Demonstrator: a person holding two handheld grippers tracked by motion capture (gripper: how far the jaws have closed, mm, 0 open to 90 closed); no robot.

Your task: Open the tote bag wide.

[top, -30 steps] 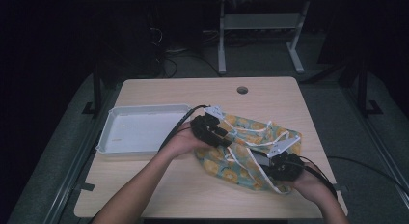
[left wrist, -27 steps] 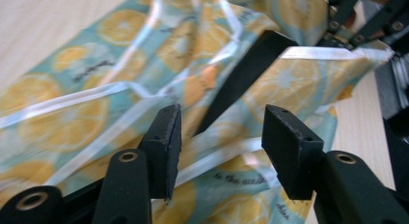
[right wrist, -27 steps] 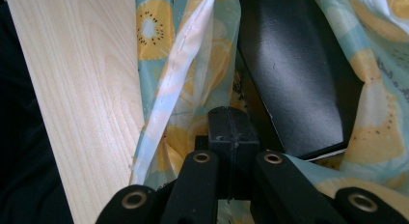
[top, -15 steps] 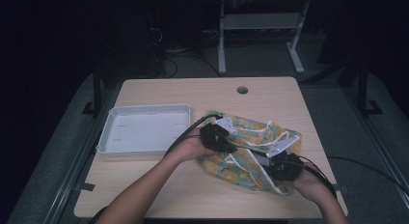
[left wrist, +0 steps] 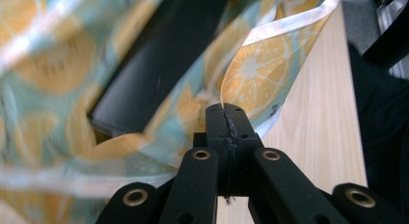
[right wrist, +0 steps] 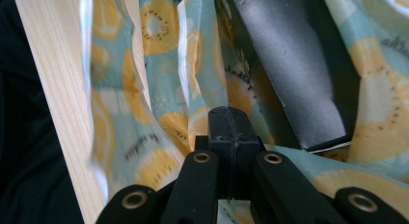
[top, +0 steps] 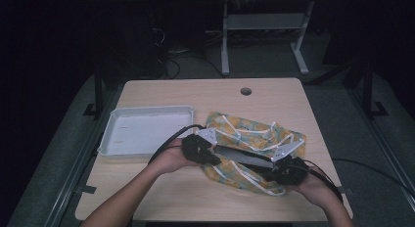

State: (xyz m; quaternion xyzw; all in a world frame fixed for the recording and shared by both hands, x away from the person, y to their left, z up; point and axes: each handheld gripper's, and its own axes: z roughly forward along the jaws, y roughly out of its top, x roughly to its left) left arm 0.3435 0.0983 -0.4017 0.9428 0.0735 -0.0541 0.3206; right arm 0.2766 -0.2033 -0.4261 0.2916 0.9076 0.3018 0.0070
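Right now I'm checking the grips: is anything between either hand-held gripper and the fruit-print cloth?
Nothing visible. The left hand-held gripper and right hand-held gripper are each shut directly on the fruit-print cloth.

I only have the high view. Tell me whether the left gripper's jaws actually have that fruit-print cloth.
Observer: Yes. In the left gripper view, the left gripper has its jaws shut on an edge of the teal cloth printed with orange slices.
Operator: Now report the right one.
Observer: The right gripper has its jaws shut, with cloth right behind them; I cannot tell whether any is pinched.
Operator: Describe the dark strip on the cloth.
Observer: Close up, it is a flat black board with a matte face and a squared end, lying on the cloth.
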